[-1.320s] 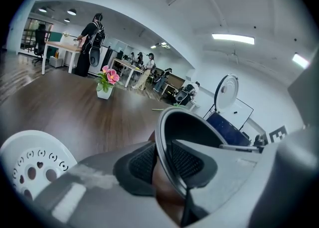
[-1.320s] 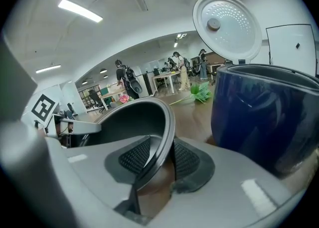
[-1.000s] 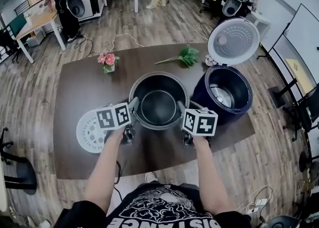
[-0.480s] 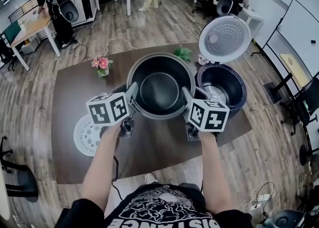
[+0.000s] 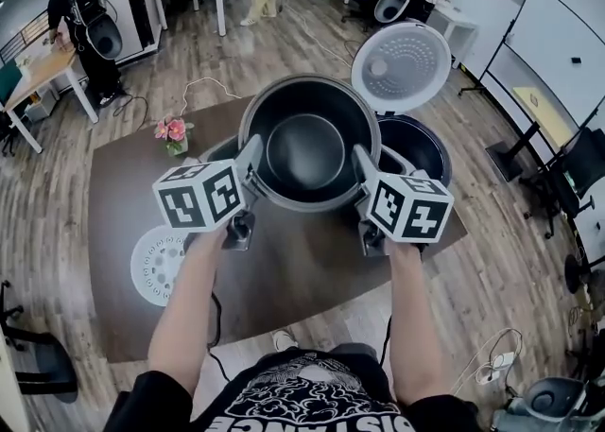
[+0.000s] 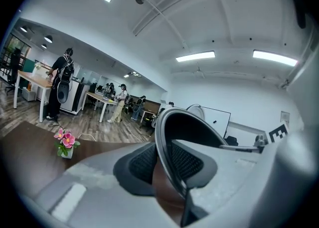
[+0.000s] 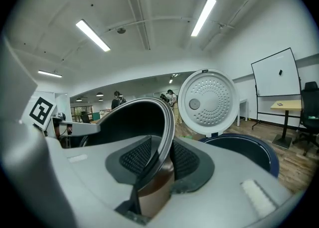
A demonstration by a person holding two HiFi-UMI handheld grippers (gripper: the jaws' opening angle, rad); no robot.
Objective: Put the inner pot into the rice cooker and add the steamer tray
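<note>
Office table (image 5: 302,274): we find inner pot (image 5: 307,148) aloft, left gripper (image 5: 250,160) and right gripper (image 5: 363,165) clamping its rim — rice cooker (image 5: 423,148), 2 o'clock, open without it; steamer tray (image 5: 157,264), 8 o'clock, outstanding

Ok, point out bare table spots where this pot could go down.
Bare: the table's front strip, from the steamer tray across to the right corner; the left end between the flower pot and the steamer tray. Crowded: the right rear, by the rice cooker.

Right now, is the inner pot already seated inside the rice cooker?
No: the left gripper and right gripper hold the inner pot by its rim, outside the open rice cooker.
</note>
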